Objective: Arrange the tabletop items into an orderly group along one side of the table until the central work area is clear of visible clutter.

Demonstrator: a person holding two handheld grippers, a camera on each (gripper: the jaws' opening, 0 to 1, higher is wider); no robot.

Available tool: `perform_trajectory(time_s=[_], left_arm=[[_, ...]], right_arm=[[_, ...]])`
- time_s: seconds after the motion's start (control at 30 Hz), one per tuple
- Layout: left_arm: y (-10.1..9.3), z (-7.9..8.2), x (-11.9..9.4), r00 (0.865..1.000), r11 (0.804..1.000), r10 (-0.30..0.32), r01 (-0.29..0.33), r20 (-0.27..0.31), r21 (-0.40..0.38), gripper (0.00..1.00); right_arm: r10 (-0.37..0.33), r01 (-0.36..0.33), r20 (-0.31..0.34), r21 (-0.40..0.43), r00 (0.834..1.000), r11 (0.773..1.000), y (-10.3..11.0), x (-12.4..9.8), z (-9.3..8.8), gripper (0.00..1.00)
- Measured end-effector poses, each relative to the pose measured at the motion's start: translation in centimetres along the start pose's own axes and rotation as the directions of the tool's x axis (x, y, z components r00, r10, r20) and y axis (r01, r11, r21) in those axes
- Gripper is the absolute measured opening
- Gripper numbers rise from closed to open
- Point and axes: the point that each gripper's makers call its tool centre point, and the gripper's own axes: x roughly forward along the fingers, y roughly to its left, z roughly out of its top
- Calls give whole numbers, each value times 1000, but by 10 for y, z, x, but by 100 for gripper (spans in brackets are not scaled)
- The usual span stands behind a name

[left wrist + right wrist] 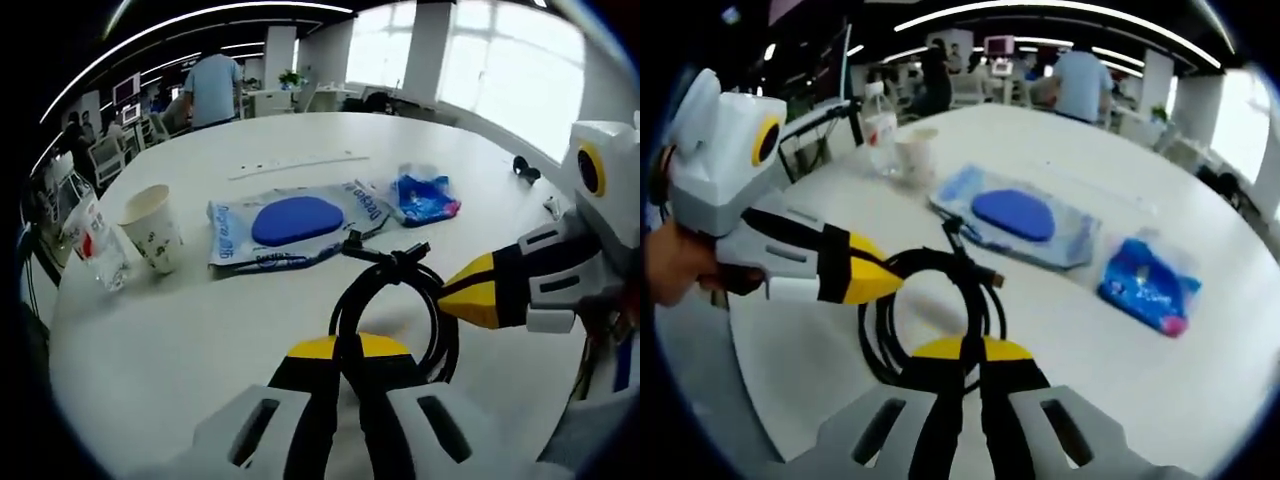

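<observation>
A coiled black cable is held just above the white table. My left gripper is shut on the coil's near edge. My right gripper comes in from the right, its yellow tips shut on the coil's right side. In the right gripper view the cable runs between the right gripper tips, and the left gripper grips it from the left. Behind the coil lie a flat blue-and-white pouch and a small blue packet. At the left stand a paper cup and a clear bottle.
A white strip lies further back, and a small black object sits near the far right edge. A hand holds the left gripper. People, chairs and desks stand beyond the table's far edge.
</observation>
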Motion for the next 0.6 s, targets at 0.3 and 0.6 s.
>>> perform_trajectory(time_s=[0.3, 0.6], left_arm=[[3, -9, 13, 999, 999, 11, -10, -38, 48, 4], [5, -15, 20, 998, 1000, 7, -9, -63, -21, 6]], right_arm=[[12, -12, -24, -20, 1000, 1000, -1, 11, -6, 1], [18, -23, -50, -94, 999, 995, -7, 24, -9, 2]])
